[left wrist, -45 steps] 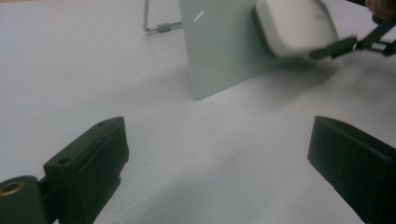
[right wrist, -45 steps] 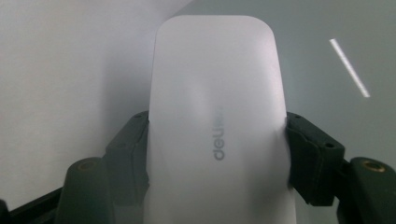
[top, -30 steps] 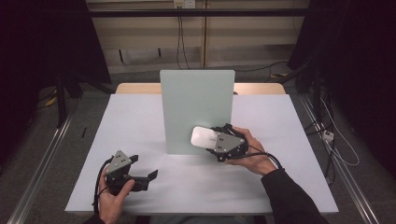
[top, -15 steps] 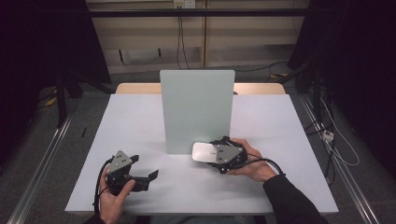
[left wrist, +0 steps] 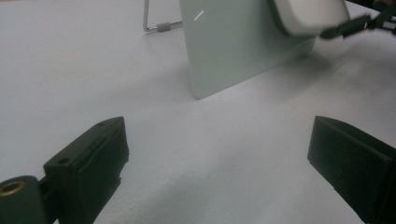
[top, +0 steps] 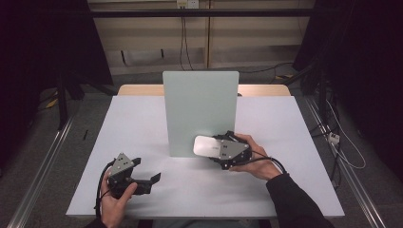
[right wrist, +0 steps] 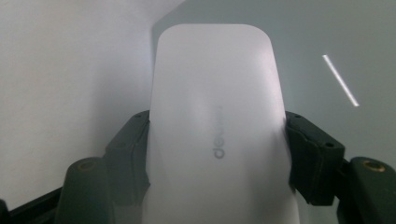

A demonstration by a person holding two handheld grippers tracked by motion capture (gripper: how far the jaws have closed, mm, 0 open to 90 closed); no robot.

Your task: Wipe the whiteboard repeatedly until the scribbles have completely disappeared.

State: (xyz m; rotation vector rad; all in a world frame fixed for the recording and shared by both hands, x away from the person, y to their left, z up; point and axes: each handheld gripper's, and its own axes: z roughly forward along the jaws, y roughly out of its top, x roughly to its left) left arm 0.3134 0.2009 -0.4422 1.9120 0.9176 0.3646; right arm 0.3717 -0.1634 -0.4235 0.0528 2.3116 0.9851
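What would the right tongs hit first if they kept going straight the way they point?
Likely the upright pale green panel: the white eraser-like block held in the right tongs points at its face, close by; the exact gap is unclear.

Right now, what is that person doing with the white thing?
A person at a white table holds a hand-held gripper in each hand. The right hand-held gripper is shut on a flat white rounded device, gripping it by its two sides and holding it in front of an upright pale green panel that stands on the table. The left hand-held gripper is open and holds nothing, low over the table near the front edge.
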